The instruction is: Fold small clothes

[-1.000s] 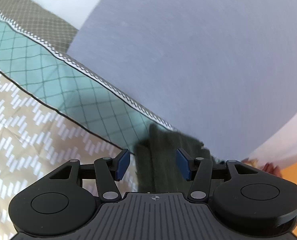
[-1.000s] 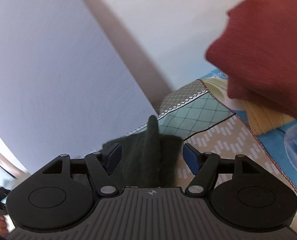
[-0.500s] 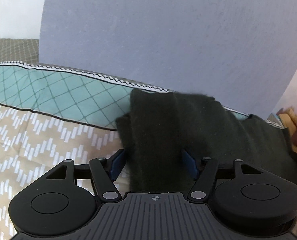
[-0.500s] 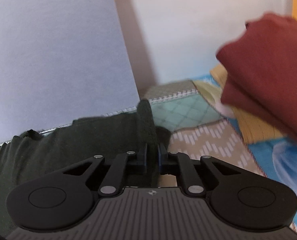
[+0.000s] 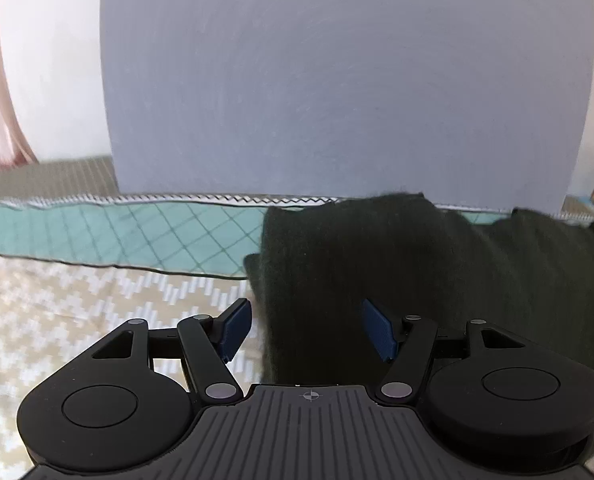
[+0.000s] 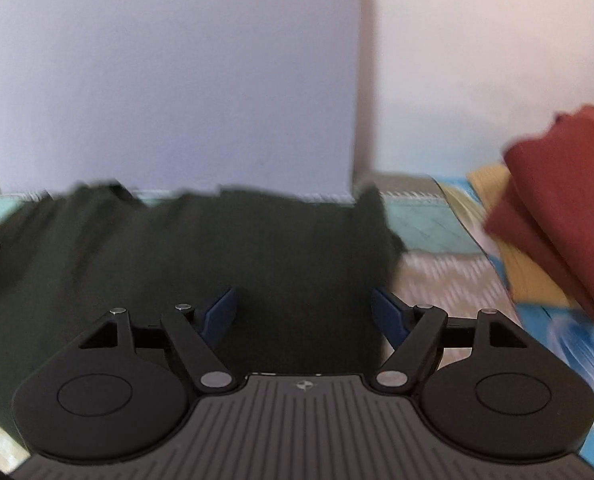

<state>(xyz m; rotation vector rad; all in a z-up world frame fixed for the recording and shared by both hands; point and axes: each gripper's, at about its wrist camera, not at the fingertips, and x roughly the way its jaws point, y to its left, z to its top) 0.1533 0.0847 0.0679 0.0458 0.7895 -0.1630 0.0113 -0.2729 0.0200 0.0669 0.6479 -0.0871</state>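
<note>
Dark green garment point(image 5: 437, 264): spread flat on the patterned bedspread point(image 5: 97, 300), its far edge running along the foot of the grey-blue headboard panel point(image 5: 337, 80). In the right wrist view the same cloth point(image 6: 217, 248) fills the lower left and middle, blurred at its edges.

Left gripper point(image 5: 307, 326): jaws stand wide apart, released, with the garment's left edge lying between the blue pads point(image 5: 235, 324). They hold nothing.

Right gripper point(image 6: 303, 314): jaws spread wide, blue pads point(image 6: 219, 312) hovering over the garment's right-hand part; nothing is pinched.

Change at the right gripper: half a second ago these jaws were clenched together on a raised fold of the cloth; now they have sprung open and the fold has dropped flat.

Change at the left gripper: it was already open half a second ago and remains so; the view has levelled, and the headboard panel now sits square across the top.

Change in the garment: a second ago only a narrow upright ridge showed between each pair of jaws; now it lies as a broad sheet reaching sideways from one gripper to the other.

Rust-red folded cloth point(image 6: 557, 200): to the right of the garment, well apart from it, resting on a mustard-yellow piece point(image 6: 525, 276).

Bedspread: a teal diamond-check band point(image 5: 137, 232) runs beside the garment's left edge, beige chevron nearer the gripper.
</note>
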